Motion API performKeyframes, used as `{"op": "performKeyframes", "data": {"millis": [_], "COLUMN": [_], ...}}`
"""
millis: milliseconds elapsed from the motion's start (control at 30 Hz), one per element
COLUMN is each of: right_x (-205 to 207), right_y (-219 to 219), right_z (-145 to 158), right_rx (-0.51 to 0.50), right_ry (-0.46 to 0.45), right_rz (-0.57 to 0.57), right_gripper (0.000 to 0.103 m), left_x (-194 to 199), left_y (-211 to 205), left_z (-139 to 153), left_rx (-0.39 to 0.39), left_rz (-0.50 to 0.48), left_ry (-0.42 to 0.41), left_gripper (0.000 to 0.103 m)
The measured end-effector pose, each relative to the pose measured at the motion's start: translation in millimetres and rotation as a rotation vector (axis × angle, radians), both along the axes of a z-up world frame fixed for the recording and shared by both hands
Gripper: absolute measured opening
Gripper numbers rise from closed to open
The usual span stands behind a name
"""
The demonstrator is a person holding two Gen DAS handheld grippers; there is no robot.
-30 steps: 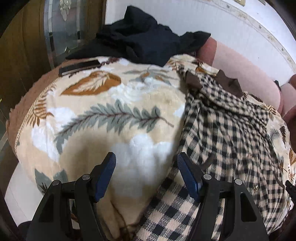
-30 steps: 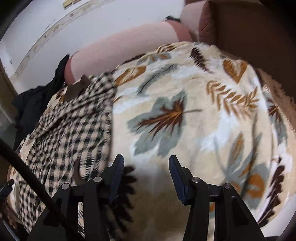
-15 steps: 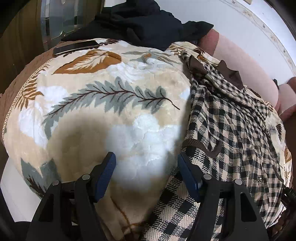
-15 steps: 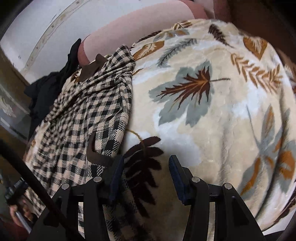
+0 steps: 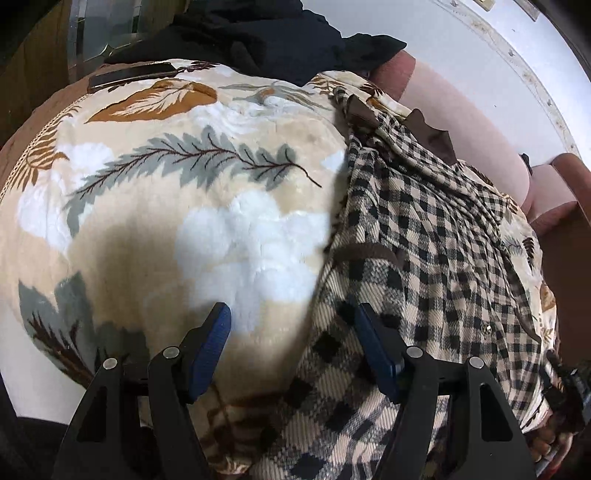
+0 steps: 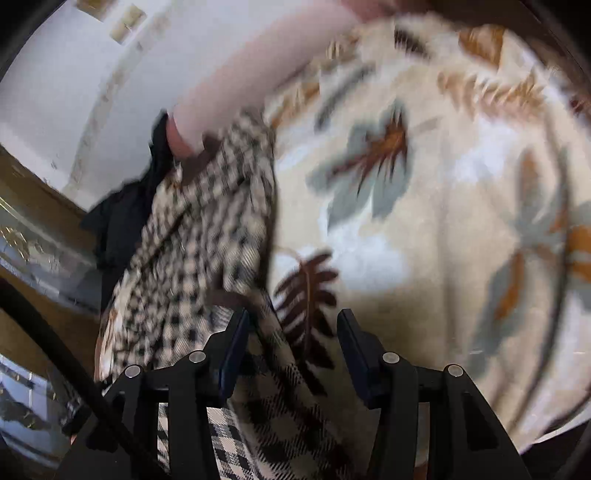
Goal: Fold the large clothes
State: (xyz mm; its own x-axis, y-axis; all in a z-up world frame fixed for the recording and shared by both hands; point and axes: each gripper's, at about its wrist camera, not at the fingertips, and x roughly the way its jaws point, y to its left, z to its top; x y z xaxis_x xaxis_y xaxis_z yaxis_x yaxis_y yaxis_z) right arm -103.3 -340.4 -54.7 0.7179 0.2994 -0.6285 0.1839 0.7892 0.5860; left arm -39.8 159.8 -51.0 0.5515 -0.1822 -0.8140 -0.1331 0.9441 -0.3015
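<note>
A beige-and-black checked shirt [image 5: 436, 258] with brown collar and trim lies lengthwise on a leaf-patterned blanket [image 5: 192, 206]. My left gripper [image 5: 293, 328] is open and low over the shirt's near left edge, its right finger over the checked cloth. In the right wrist view, which is blurred, the shirt [image 6: 199, 236] lies to the left and my right gripper [image 6: 291, 332] is open, straddling the shirt's near right edge, with nothing held.
A black garment [image 5: 266, 33] is heaped at the far end of the blanket, with a dark phone-like slab [image 5: 129, 75] beside it. A pink sofa back [image 5: 465, 110] and a white wall [image 6: 96, 81] lie behind. A wood-and-glass cabinet [image 6: 33, 229] stands at the left.
Both grippers have dropped lower and moved in along the shirt's two long edges. The right wrist view is now motion-blurred. Both stay open.
</note>
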Motion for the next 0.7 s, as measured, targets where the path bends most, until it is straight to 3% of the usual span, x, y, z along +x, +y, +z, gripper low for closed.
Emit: {"op": "performKeyframes", "data": {"millis": [133, 267, 367, 567, 700], "right_x": [0.7, -4.1, -9.5, -24.1, -22.3], "right_y": [30.5, 41.8, 37.9, 27.4, 30.8], "right_z": [12.0, -6.6, -13.1, -18.0, -20.6], "right_rx": [-0.098, -0.221, -0.222, -0.212, -0.230], "right_ry": [-0.003, 0.065, 0.077, 0.068, 0.079], "right_rz": [0.108, 0.049, 0.050, -0.005, 0.003], "right_gripper": [0.056, 0.057, 0.060, 0.072, 0.073], "left_x": [-7.2, -19.6, -27.2, -34.1, -38.8], "left_y": [-5.3, -11.2, -17.6, -18.1, -28.8], "left_z": [-0.4, -2.9, -4.2, -6.4, -7.4], "left_rx": [-0.008, -0.016, 0.020, -0.019, 0.038], "left_rz": [-0.010, -0.042, -0.071, -0.072, -0.094], "left_ry": [0.004, -0.005, -0.009, -0.001, -0.004], "left_gripper": [0.069, 0.072, 0.072, 0.076, 0.076]}}
